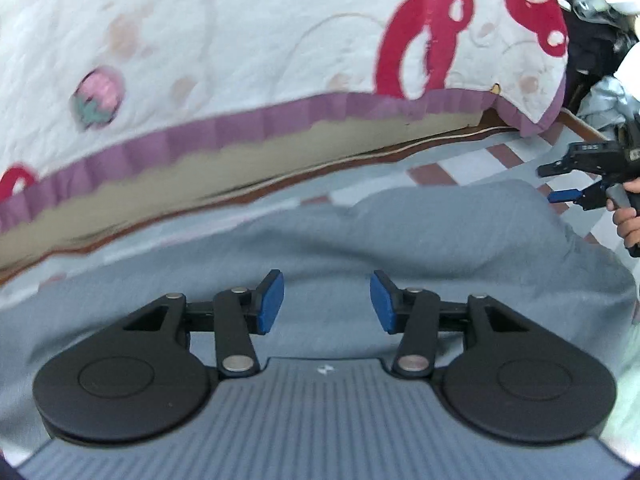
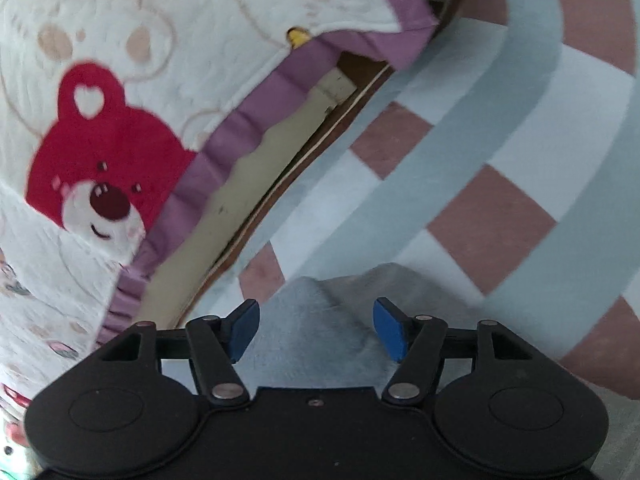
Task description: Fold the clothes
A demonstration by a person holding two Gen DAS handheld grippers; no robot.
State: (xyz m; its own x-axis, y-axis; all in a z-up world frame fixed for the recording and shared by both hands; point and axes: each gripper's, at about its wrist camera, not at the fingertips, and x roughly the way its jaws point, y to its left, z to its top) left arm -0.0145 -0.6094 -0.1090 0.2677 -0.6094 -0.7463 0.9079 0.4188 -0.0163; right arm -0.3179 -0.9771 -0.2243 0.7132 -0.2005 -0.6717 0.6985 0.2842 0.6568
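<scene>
The left gripper (image 1: 327, 302) hangs over a grey-blue garment (image 1: 400, 236), its blue-padded fingers apart with nothing between them. The garment lies rumpled on a checked mat (image 2: 500, 152) of pink, white and pale blue. The right gripper (image 2: 316, 330), fingers also apart and empty, sits above the garment's edge; from the left wrist it shows at 3 o'clock. Beyond, at 11 o'clock, a white bear-print quilt (image 1: 240, 48) with purple trim overhangs a bed edge.

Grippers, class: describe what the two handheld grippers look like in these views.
The left gripper has black linkage arms, silver pivot pins, round black discs, blue pads and a ribbed grey body. The right gripper matches it, but its body is black.
</scene>
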